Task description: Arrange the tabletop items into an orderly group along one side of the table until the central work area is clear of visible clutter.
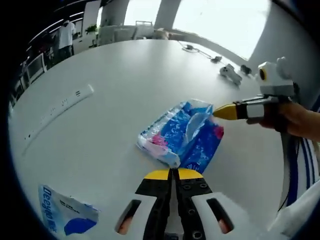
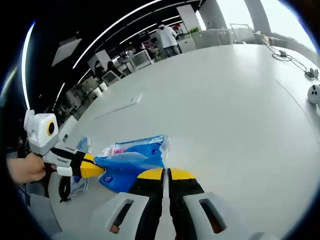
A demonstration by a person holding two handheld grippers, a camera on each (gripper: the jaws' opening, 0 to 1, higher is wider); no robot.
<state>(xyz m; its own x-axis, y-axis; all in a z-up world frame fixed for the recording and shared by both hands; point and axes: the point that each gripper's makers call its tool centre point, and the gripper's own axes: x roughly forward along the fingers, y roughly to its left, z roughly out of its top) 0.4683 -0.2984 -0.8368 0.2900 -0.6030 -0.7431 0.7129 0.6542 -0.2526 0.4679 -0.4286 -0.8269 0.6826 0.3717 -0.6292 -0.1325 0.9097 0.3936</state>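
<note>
A blue and pink tissue pack (image 1: 182,132) lies on the white table (image 1: 120,75), just ahead of my left gripper (image 1: 172,173). Its yellow-tipped jaws are pressed together, with their tips at the pack's near corner. My right gripper (image 1: 226,111) comes in from the right, also shut, its tip touching the pack's far corner. In the right gripper view the same pack (image 2: 131,164) lies left of my shut right gripper (image 2: 166,173), and the left gripper (image 2: 95,170) reaches it from the left. No wrapper shows between either pair of jaws.
A white packet with blue print (image 1: 65,215) lies at the near left, also seen as a packet (image 2: 80,185) behind the left gripper. A long white strip (image 1: 60,107) lies on the left of the table. Cables and small adapters (image 1: 230,72) sit at the far right edge.
</note>
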